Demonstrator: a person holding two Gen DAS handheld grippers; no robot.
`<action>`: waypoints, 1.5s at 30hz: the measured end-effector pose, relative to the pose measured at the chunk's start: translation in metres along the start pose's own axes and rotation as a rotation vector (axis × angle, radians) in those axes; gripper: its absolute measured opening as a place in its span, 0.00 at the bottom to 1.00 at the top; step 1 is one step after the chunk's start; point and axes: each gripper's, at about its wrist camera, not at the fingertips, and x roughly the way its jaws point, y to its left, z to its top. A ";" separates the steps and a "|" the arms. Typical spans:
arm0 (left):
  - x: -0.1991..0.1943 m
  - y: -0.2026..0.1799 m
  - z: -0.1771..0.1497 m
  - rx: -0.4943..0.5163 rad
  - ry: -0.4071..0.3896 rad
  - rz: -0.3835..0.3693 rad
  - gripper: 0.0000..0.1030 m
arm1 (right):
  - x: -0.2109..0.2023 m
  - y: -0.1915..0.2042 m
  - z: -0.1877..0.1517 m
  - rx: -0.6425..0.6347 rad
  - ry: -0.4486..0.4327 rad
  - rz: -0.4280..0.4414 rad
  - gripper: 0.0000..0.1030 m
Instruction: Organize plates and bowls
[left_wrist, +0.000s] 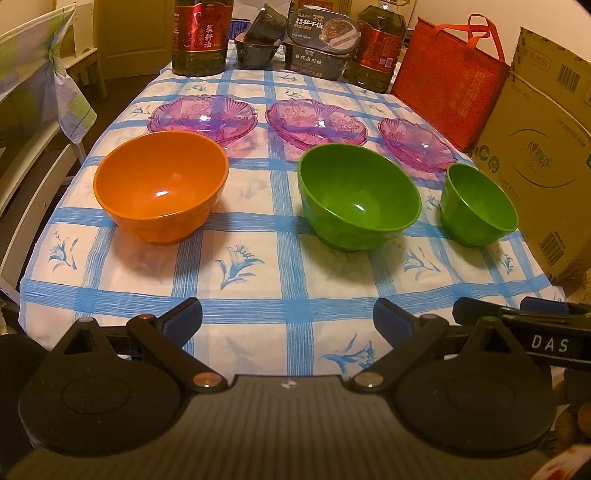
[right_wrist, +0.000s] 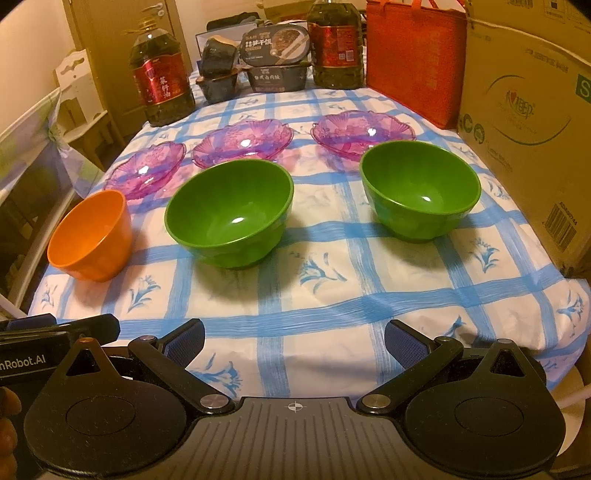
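An orange bowl (left_wrist: 160, 186) (right_wrist: 90, 236) stands at the left of the table, a green bowl (left_wrist: 359, 195) (right_wrist: 229, 212) in the middle and a second green bowl (left_wrist: 478, 205) (right_wrist: 419, 190) at the right. Behind them lie three purple glass plates, left (left_wrist: 201, 116) (right_wrist: 147, 168), middle (left_wrist: 316, 122) (right_wrist: 243, 142) and right (left_wrist: 415, 144) (right_wrist: 362, 129). My left gripper (left_wrist: 288, 319) is open and empty over the near table edge. My right gripper (right_wrist: 295, 341) is open and empty beside it, and also shows in the left wrist view (left_wrist: 517, 314).
A blue checked tablecloth (left_wrist: 258, 280) covers the table. At the back stand two oil bottles (left_wrist: 201, 37) (left_wrist: 376, 48) and stacked food boxes (left_wrist: 317, 40). A red bag (left_wrist: 448, 85) and a cardboard box (left_wrist: 539, 155) line the right side. A chair (left_wrist: 40, 92) stands left.
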 end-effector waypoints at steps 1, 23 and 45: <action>0.000 0.000 0.000 0.000 0.000 0.000 0.95 | 0.000 0.001 0.000 -0.001 -0.001 0.000 1.00; -0.001 0.006 0.000 -0.012 -0.003 0.001 0.95 | 0.000 0.008 -0.001 -0.011 0.004 0.001 1.00; -0.001 0.007 -0.001 -0.015 -0.002 0.000 0.95 | 0.001 0.007 -0.001 -0.012 0.006 0.001 1.00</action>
